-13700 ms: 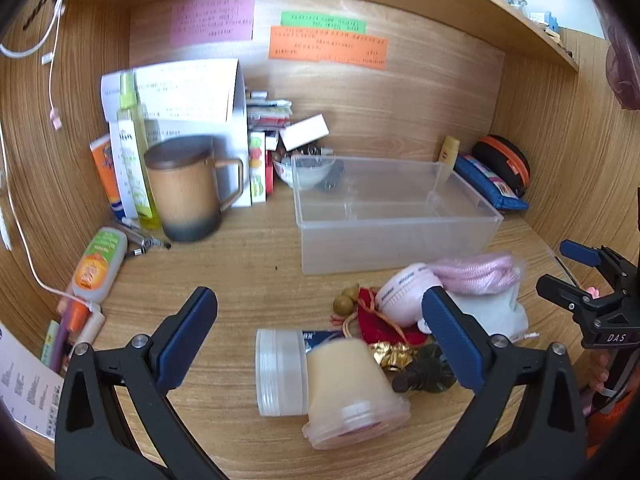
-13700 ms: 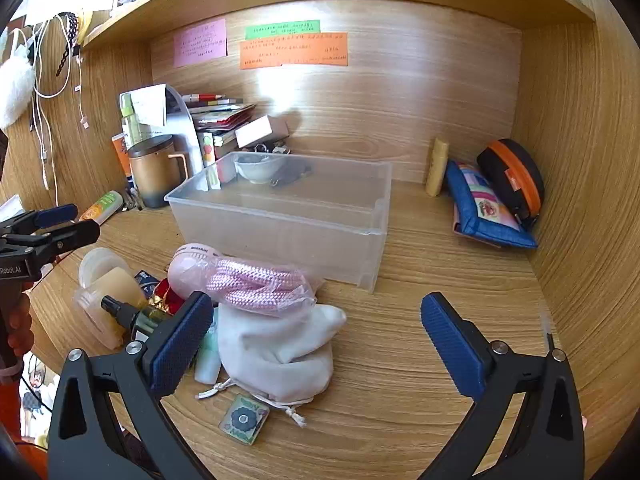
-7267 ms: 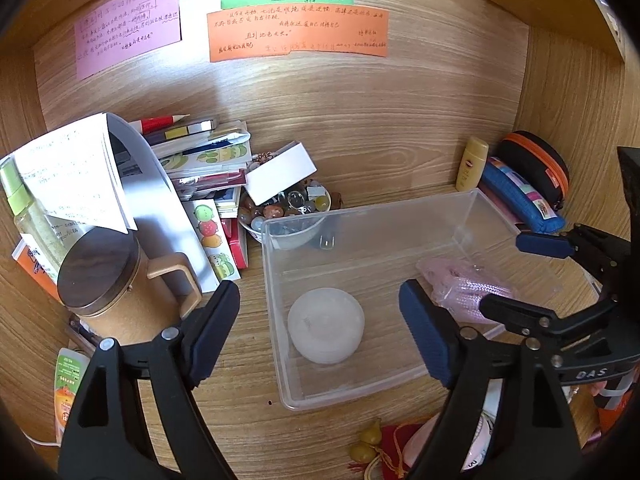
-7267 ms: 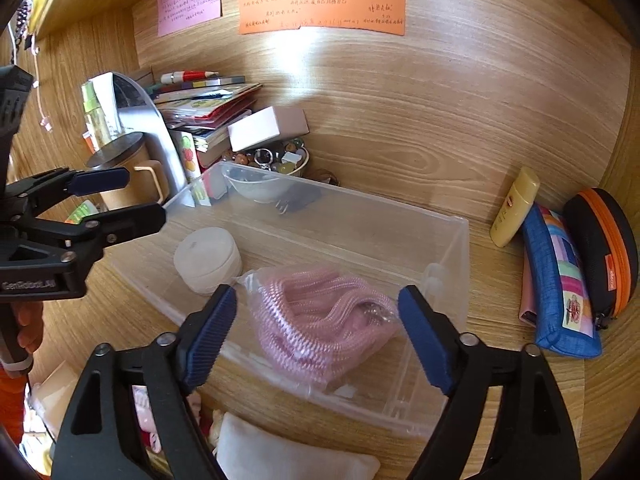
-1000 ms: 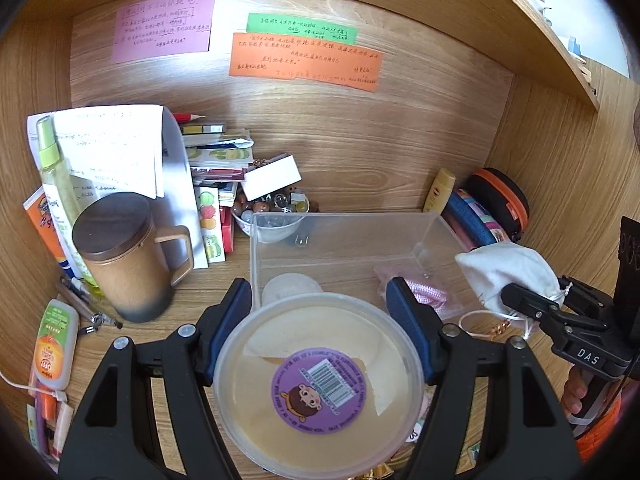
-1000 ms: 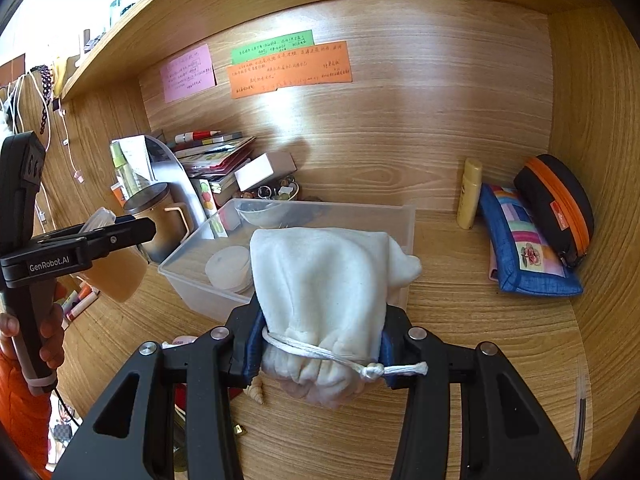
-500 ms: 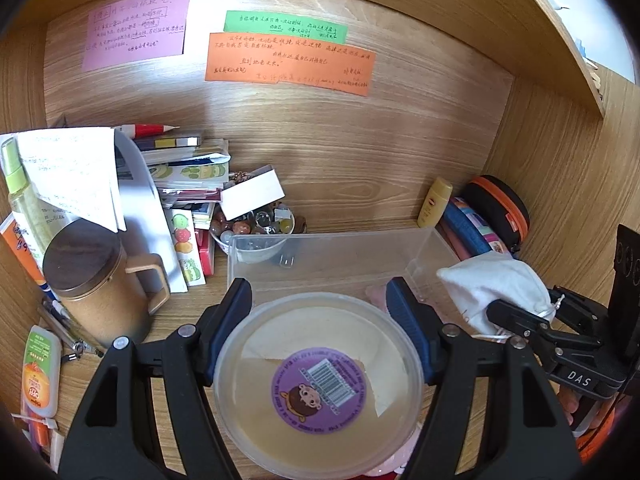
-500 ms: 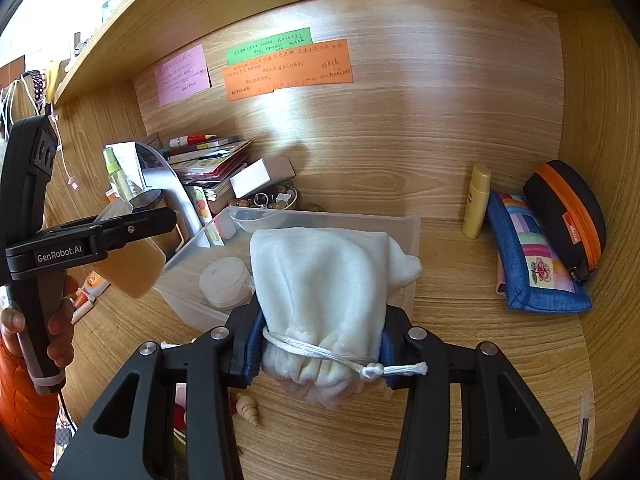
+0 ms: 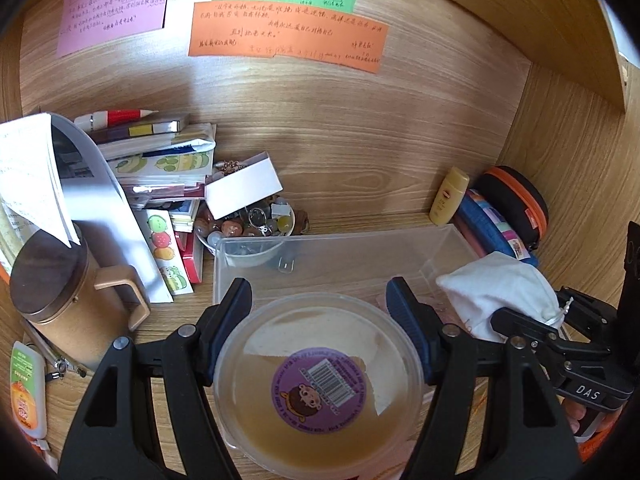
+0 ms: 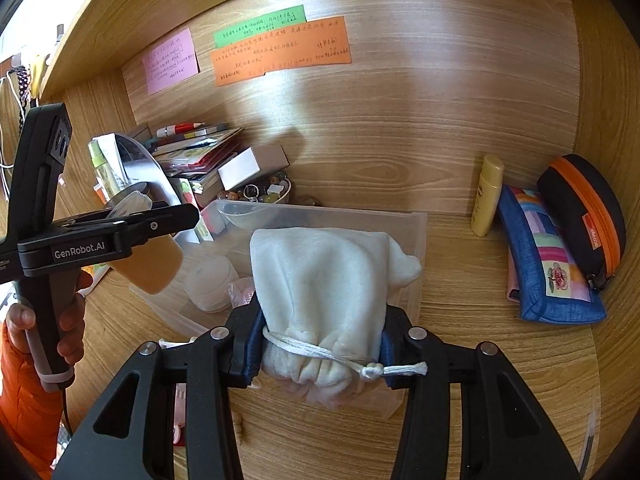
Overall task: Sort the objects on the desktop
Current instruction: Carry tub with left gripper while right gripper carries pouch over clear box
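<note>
My left gripper (image 9: pixel 318 304) is shut on a translucent tan plastic cup (image 9: pixel 318 384) with a purple barcode sticker on its base, held above the near left part of the clear storage bin (image 9: pixel 344 246). My right gripper (image 10: pixel 320 320) is shut on a white drawstring pouch (image 10: pixel 324 284), held over the bin's (image 10: pixel 416 240) near right side. The pouch (image 9: pixel 496 292) shows at the right in the left wrist view. In the bin lie a round white lid (image 10: pixel 212 284) and a pink bagged item (image 10: pixel 240 292).
A lidded brown mug (image 9: pixel 60 300), stacked books (image 9: pixel 152 160) and a bowl of beads (image 9: pixel 248 224) stand left and behind the bin. A yellow bottle (image 10: pixel 486 196), a blue pouch (image 10: pixel 548 264) and a black-orange case (image 10: pixel 584 208) sit at the right wall. Small items lie under my grippers.
Both grippers have moved forward and closer over the bin, still holding the cup and the pouch. The bin's contents are now mostly hidden behind the cup in the left view.
</note>
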`<action>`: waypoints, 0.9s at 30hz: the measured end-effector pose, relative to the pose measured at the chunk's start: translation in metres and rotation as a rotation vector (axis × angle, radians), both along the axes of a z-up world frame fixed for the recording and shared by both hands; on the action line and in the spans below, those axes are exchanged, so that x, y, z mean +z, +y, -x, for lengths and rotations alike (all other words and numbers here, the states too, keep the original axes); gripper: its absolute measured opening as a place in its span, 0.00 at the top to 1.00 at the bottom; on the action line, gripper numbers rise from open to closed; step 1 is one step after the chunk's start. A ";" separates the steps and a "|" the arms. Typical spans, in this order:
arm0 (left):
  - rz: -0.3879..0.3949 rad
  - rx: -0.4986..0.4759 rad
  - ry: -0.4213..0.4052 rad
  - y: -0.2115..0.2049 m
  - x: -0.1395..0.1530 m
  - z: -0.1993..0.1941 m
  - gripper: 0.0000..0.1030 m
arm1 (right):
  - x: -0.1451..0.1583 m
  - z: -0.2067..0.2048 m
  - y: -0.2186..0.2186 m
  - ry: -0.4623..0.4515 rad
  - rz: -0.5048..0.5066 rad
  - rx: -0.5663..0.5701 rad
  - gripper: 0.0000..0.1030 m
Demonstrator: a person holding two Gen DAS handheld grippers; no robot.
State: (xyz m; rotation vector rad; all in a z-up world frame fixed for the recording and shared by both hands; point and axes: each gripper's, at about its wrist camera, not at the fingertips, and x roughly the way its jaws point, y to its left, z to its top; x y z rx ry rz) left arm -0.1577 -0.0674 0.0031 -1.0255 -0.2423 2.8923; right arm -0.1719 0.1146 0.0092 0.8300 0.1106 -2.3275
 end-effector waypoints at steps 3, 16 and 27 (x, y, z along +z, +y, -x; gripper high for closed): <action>-0.007 -0.004 -0.015 -0.001 -0.006 0.006 0.33 | -0.003 0.004 -0.003 -0.009 -0.006 0.001 0.60; 0.015 -0.001 -0.062 -0.002 -0.027 0.017 0.33 | -0.017 0.014 -0.014 -0.029 -0.046 0.012 0.60; 0.055 0.013 -0.089 -0.003 -0.039 0.019 0.33 | -0.027 0.016 -0.023 -0.044 -0.094 0.026 0.57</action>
